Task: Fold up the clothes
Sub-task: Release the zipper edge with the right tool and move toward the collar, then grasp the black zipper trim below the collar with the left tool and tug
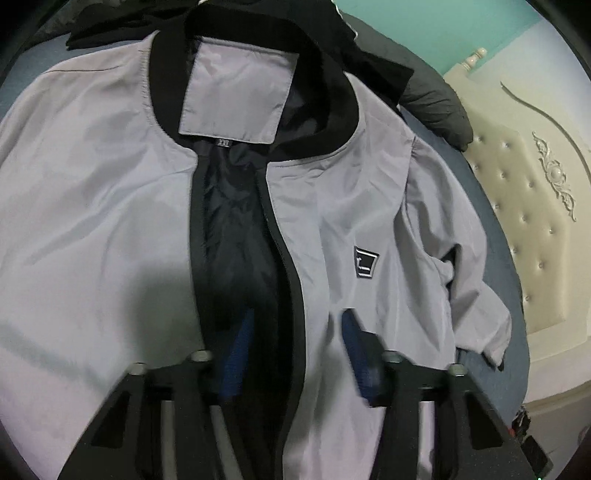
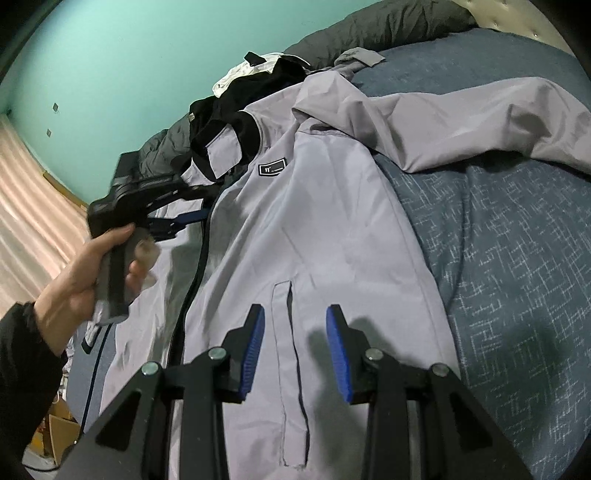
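Observation:
A light grey jacket (image 1: 110,184) with a black collar (image 1: 332,122) lies face up on the bed, its zip open over dark lining (image 1: 236,221). My left gripper (image 1: 299,332) hovers open just above the lower chest. The right zip edge passes between its blue pads (image 1: 236,354). In the right wrist view the jacket (image 2: 332,221) spreads toward the wall, one sleeve (image 2: 480,122) thrown out to the right. My right gripper (image 2: 295,332) is open over the slit pocket (image 2: 291,332). A hand (image 2: 74,273) holds the left gripper (image 2: 192,218) above the zip.
The blue patterned bedcover (image 2: 517,277) is bare right of the jacket. A black garment (image 2: 236,99), a white one (image 2: 236,74) and a dark puffer jacket (image 2: 388,26) lie beyond the collar. A cream tufted headboard (image 1: 524,206) stands at the right; a curtain (image 2: 33,206) hangs at the left.

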`<act>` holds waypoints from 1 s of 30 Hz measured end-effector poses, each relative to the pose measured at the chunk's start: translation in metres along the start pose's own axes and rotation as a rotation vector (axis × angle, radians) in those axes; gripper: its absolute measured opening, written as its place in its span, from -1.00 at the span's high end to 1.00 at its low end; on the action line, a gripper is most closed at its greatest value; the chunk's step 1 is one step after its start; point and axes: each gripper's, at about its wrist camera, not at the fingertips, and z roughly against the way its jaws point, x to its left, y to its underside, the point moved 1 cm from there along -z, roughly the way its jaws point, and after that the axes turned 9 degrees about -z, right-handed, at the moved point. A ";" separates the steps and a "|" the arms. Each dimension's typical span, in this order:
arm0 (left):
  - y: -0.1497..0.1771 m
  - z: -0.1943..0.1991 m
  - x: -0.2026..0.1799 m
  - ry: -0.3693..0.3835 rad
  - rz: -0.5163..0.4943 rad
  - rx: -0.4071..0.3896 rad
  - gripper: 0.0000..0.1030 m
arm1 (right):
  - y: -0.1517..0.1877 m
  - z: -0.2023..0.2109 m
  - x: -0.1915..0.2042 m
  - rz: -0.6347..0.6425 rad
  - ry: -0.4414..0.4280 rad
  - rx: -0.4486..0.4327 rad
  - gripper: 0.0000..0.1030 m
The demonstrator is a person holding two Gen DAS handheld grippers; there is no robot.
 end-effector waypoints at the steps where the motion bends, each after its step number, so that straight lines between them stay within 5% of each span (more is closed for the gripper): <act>1: -0.001 -0.004 0.000 -0.005 -0.005 0.005 0.45 | 0.000 0.000 0.000 0.001 0.000 -0.001 0.32; 2: -0.002 -0.006 0.000 -0.006 -0.006 0.007 0.67 | 0.000 -0.001 0.000 -0.002 -0.002 0.000 0.32; 5: -0.003 -0.005 -0.003 -0.011 -0.033 -0.004 0.75 | 0.000 0.000 -0.001 -0.006 -0.009 0.000 0.32; 8: -0.001 0.009 -0.001 -0.095 -0.068 -0.035 0.88 | 0.000 0.001 0.000 -0.005 -0.010 -0.005 0.32; 12: 0.004 0.015 0.014 -0.164 -0.045 -0.028 0.90 | -0.001 0.002 0.001 0.000 -0.014 -0.004 0.32; 18: 0.001 0.015 0.011 -0.141 -0.045 -0.022 0.90 | -0.002 0.003 -0.001 -0.007 -0.015 -0.006 0.32; 21: -0.001 0.015 0.009 -0.129 -0.046 -0.019 0.81 | -0.002 0.005 -0.003 -0.013 -0.018 -0.009 0.32; 25: -0.003 0.015 0.007 -0.113 -0.047 -0.016 0.05 | -0.004 0.006 -0.002 -0.011 -0.026 -0.009 0.32; 30: -0.022 0.006 0.006 -0.122 -0.038 -0.036 0.03 | -0.005 0.009 -0.004 -0.021 -0.035 -0.019 0.32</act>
